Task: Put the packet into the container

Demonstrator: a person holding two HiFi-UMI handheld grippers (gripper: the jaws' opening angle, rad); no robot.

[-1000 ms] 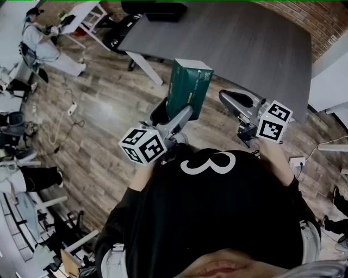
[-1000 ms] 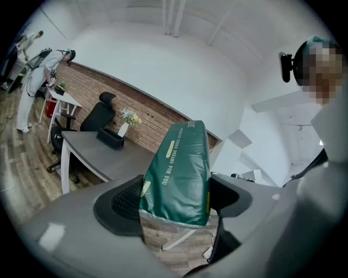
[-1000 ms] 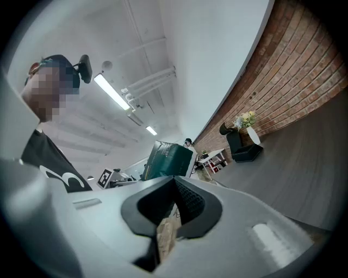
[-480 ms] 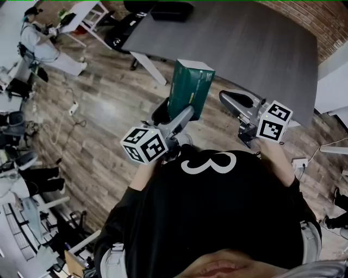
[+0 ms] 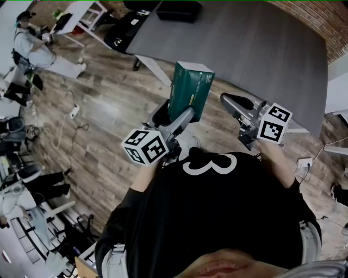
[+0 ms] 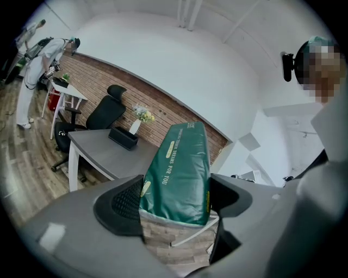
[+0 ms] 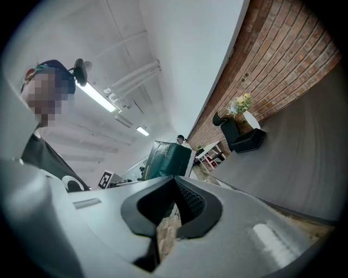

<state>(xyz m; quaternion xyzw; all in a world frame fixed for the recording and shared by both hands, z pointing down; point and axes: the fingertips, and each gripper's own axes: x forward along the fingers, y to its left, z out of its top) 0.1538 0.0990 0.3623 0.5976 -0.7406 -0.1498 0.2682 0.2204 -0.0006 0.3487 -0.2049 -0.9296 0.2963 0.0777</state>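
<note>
A tall green packet [image 5: 188, 89] stands upright between the jaws of my left gripper [image 5: 175, 117], held above the wooden floor. In the left gripper view the packet [image 6: 178, 168] fills the gap and both pads press on its sides. My right gripper [image 5: 228, 101] hovers to the packet's right, shut with nothing in it. Its pads meet in the right gripper view [image 7: 174, 183], where the packet [image 7: 167, 160] shows beyond them. A black open container [image 5: 179, 10] sits at the far end of the grey table [image 5: 250, 49]. The same container [image 6: 122, 137] [image 7: 247, 138] appears in both gripper views.
A black office chair [image 5: 122, 33] stands at the table's left end, with a white vase of flowers [image 6: 138, 117] by the container. A white desk [image 5: 81, 16] and a person [image 5: 32, 46] are at the far left. A brick wall runs behind the table.
Both grippers keep their pose and the packet stays gripped. The floor and table drift slightly in the head view, as the person shifts toward the table.
</note>
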